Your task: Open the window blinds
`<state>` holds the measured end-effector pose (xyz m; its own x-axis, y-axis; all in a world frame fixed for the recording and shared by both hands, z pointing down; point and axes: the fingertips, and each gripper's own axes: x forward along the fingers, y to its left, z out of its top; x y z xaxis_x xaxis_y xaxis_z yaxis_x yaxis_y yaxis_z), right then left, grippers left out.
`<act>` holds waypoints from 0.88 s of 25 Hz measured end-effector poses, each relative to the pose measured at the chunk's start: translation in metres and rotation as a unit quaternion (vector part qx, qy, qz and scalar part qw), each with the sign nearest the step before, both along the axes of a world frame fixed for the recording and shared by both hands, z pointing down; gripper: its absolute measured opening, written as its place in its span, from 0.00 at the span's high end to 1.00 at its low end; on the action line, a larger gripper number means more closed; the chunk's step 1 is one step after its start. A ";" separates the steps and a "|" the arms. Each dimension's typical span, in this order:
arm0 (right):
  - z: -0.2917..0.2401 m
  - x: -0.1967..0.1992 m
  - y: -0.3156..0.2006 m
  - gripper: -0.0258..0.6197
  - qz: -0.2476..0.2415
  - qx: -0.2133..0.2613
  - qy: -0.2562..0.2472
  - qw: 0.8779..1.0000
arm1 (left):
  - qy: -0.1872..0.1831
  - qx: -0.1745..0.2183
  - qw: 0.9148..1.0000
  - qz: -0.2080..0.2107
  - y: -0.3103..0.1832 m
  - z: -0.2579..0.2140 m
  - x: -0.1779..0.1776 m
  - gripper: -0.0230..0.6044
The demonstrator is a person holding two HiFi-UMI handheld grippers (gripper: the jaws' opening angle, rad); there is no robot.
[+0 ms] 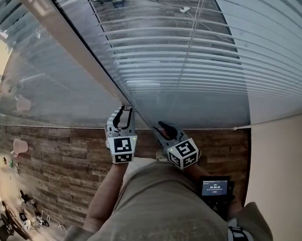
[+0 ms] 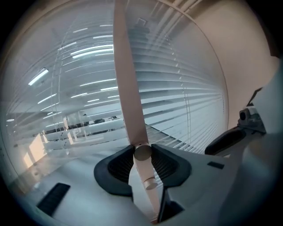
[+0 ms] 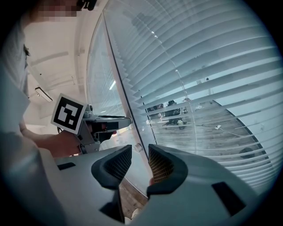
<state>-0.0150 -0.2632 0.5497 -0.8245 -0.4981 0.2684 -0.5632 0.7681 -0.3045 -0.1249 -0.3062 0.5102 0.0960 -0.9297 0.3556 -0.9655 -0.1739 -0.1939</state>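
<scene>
Left gripper (image 2: pixel 142 155) is closed on the wand (image 2: pixel 127 84) — its dark pads (image 2: pixel 118 165) press the beige rod from both sides, low in the centre of its view. From there the wand rises to the top edge of the frame. Right gripper (image 3: pixel 140 160) has its jaws apart and presses on nothing; in the head view it is just right of the left one. Blinds (image 1: pixel 197 58) fill the upper half of the head view — slats lowered, wooden floor (image 1: pixel 59 157) below.
</scene>
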 end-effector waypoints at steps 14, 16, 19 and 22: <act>0.001 -0.005 0.000 0.77 -0.003 -0.002 0.013 1.000 | -0.155 0.020 0.987 0.031 -0.003 0.005 0.001 0.75; 0.001 -0.005 0.000 0.77 -0.005 -0.002 0.014 1.000 | -0.201 0.029 0.979 0.035 -0.003 0.005 0.002 0.75; -0.001 -0.008 0.000 0.77 -0.005 -0.002 0.016 1.000 | -0.253 0.038 0.966 0.038 -0.004 0.004 0.001 0.75; -0.001 -0.008 -0.001 0.77 -0.003 -0.001 0.017 1.000 | -0.264 0.039 0.963 0.040 -0.005 0.001 0.002 0.75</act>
<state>-0.0235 -0.2638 0.5485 -0.8185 -0.4918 0.2969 -0.5678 0.7711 -0.2880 -0.1227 -0.3113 0.5111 -0.0058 -0.9527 0.3038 -0.7133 -0.2089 -0.6690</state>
